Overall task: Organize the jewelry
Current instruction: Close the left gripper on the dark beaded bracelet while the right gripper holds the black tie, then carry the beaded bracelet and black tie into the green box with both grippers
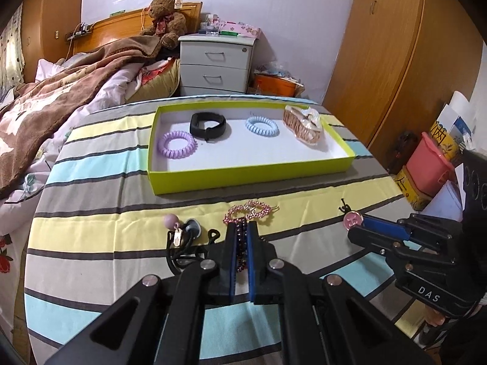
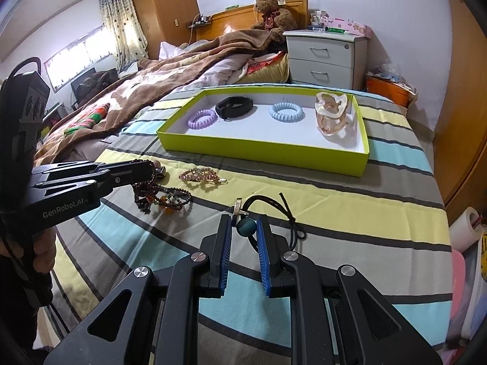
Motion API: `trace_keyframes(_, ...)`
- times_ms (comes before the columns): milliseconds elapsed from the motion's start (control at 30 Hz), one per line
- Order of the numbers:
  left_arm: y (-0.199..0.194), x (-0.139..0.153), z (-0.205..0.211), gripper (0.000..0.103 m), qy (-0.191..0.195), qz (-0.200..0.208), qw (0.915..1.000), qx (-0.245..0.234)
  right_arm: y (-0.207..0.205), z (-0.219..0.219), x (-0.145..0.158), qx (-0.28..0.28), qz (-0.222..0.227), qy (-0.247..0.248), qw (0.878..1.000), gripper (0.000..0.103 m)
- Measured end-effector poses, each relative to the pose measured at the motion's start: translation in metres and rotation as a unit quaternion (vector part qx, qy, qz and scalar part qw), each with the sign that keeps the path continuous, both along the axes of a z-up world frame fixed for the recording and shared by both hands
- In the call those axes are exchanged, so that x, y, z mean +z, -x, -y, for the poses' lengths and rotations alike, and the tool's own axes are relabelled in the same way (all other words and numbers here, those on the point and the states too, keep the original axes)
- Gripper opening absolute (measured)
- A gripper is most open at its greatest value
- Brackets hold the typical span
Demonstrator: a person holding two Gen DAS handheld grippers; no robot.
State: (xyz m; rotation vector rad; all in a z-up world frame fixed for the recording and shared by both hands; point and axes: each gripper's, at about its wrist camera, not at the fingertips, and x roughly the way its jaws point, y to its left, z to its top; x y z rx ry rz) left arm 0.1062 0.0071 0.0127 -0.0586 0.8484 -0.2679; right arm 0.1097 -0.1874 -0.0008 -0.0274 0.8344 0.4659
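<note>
covering the round desk (image 1: 100,213) is a striped cloth (image 2: 380,213) in bands of pale yellow, sky blue and grey with thin dark lines. at its far side sits a shallow lime-green cardboard tray with a white floor (image 1: 243,176); inside lie a lilac coiled hair tie (image 1: 177,145), a black wristband (image 1: 208,124), a light blue coiled hair tie (image 1: 262,126) and a translucent peach claw clip (image 1: 303,125), each apart from the others.

nearer, on the cloth, the left tool (image 1: 241,228) is clenched on a dark beaded bracelet (image 2: 161,196), whose loops trail onto the cloth. just beyond its tips lies a pink rhinestone heart hair clip (image 1: 249,211), and to its left a black elastic hair tie with a mauve bead and small gold tag (image 1: 179,237).

the right tool (image 2: 245,225) is grasping a black elastic cord hair tie by its teal bead (image 2: 247,226), between the blue pads; the cord's tail lies on the cloth to the right, and a pink round charm shows at the tips in the left view.

behind the desk stands a bed with a brown blanket (image 2: 146,91), a brown teddy bear (image 1: 166,15) at the wooden headboard, a white two-drawer nightstand (image 1: 217,64), lilac walls, wooden wardrobes (image 1: 380,45) and a curtained window (image 2: 121,24).
</note>
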Motion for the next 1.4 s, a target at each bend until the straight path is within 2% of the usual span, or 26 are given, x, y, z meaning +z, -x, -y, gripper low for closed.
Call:
trace_keyframes(900, -0.01, 0.063, -0.009, 0.006, 0.033, 0.065, 0.9973, 0.006, 0.001, -0.003, 0.055, -0.005, 0.064, -0.004, 0.998, 0.017)
trace_keyframes(1400, -0.049, 0.085, -0.021, 0.006, 0.039, 0.084, 0.9955, 0.019, -0.044, -0.005, 0.084, -0.012, 0.085, 0.008, 0.996, 0.017)
